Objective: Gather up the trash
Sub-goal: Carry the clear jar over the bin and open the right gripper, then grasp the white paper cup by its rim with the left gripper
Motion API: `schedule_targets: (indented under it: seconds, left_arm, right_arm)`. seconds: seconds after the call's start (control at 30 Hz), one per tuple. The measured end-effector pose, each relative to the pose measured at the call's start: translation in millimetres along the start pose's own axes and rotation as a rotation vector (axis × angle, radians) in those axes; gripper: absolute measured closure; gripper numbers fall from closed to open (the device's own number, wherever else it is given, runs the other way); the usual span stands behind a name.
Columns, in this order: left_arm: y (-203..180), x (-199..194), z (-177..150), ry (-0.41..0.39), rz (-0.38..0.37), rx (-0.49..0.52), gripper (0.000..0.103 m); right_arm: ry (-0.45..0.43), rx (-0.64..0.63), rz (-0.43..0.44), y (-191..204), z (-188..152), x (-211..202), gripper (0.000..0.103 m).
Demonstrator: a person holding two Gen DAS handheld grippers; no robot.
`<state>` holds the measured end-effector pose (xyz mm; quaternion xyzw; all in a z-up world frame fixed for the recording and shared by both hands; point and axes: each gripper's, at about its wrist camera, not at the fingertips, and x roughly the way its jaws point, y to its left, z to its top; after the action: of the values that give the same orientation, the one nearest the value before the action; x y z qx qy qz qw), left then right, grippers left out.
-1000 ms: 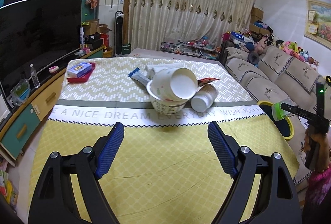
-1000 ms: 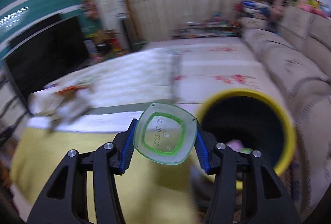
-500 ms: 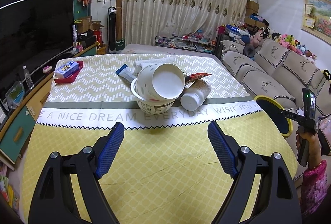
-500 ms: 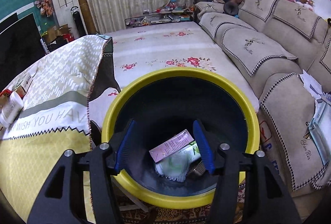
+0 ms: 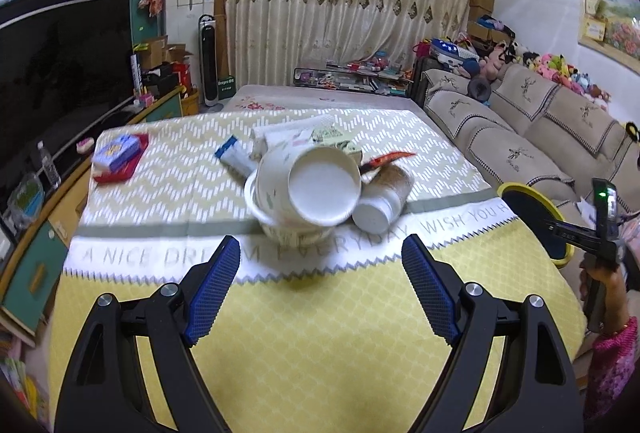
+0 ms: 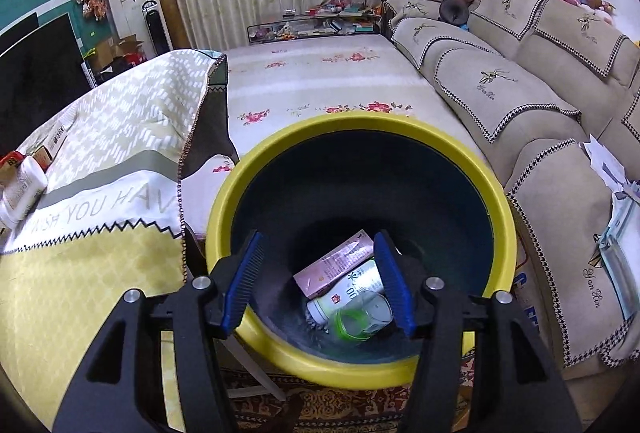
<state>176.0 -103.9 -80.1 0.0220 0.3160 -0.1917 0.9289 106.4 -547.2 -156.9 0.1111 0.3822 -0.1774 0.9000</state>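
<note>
A pile of trash lies mid-table: a large white paper bowl (image 5: 316,193) tipped on its side, a paper cup (image 5: 380,205) lying beside it, and wrappers (image 5: 236,153) behind. My left gripper (image 5: 320,289) is open and empty, just short of the bowl. My right gripper (image 6: 320,285) is open and empty above the yellow-rimmed bin (image 6: 504,233); the bin (image 5: 516,193) also shows at the table's right edge. Inside the bin lie a clear green-rimmed cup (image 6: 356,321), a pink carton (image 6: 336,265) and a white bottle (image 6: 348,293).
A blue box on a red tray (image 5: 118,153) sits at the table's far left. The table carries a yellow and white cloth (image 5: 280,333). A sofa (image 6: 540,121) runs along the right. A TV (image 5: 60,81) and cabinet stand on the left.
My right gripper swung from the table over the bin, opened and dropped the clear green-rimmed cup into it. My left gripper moved closer to the bowl.
</note>
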Motion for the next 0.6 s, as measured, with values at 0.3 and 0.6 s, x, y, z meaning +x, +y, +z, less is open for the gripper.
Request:
schedule_targets:
  seconds: [0.3, 0.6]
  left_arm:
    - [-6, 28, 32, -0.009, 0.018, 0.021, 0.029]
    - [-25, 48, 33, -0.013, 0.108, 0.093, 0.024]
  right_arm:
    - [0.005, 0.003, 0.010, 0, -3, -2, 0.045]
    - [0.001, 0.003, 0.025, 2, -3, -3, 0.042]
